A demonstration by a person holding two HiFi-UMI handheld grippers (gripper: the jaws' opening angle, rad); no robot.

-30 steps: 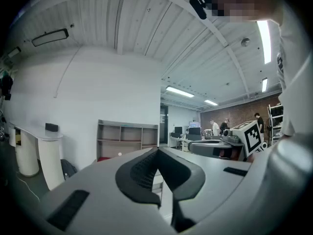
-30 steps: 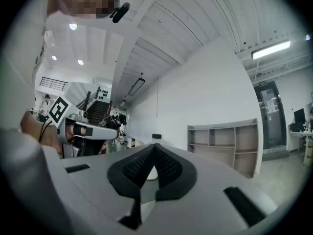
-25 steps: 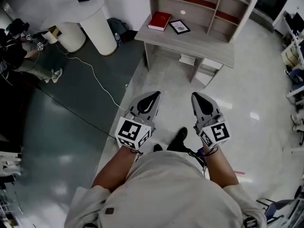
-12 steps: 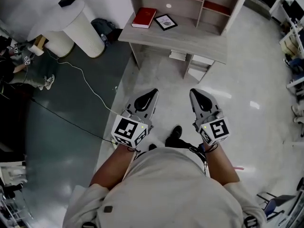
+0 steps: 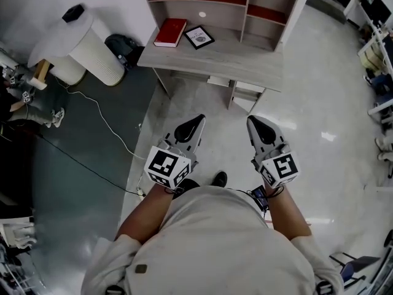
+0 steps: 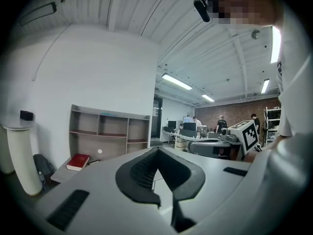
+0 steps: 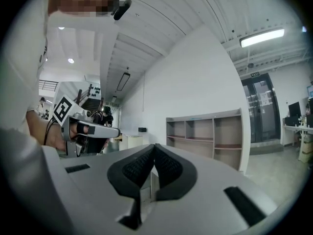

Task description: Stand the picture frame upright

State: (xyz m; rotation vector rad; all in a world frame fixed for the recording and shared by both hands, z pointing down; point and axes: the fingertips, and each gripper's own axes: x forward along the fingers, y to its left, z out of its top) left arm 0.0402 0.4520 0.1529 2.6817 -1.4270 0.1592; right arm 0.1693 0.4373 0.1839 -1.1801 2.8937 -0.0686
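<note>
ok so picture frame [image 5: 199, 37] flat on desk [image 5: 245, 57], just beside red book [image 5: 171, 32]. left hand-held gripper [image 5: 196, 123], right hand-held gripper [image 5: 256, 125]: pressed together, empty, well short. imo get close, spread jaws, pinch frame edge, tip up gently.

Looking like an open-plan lab/office. Going by glossy hard floor [image 5: 319, 103], cable [image 5: 108, 123] trailing at 9 o'clock, grey desk [image 5: 239, 54] w/ cubby shelving at 12. In left gripper view, seeing monitor desks [image 6: 188, 129], people [image 6: 221, 123] standing by a brick wall [image 6: 234, 112], strip lights [image 6: 177, 82] under ribbed ceiling [image 6: 146, 9]. In right gripper view, seeing glass doors [image 7: 261, 114] at 3.
</note>
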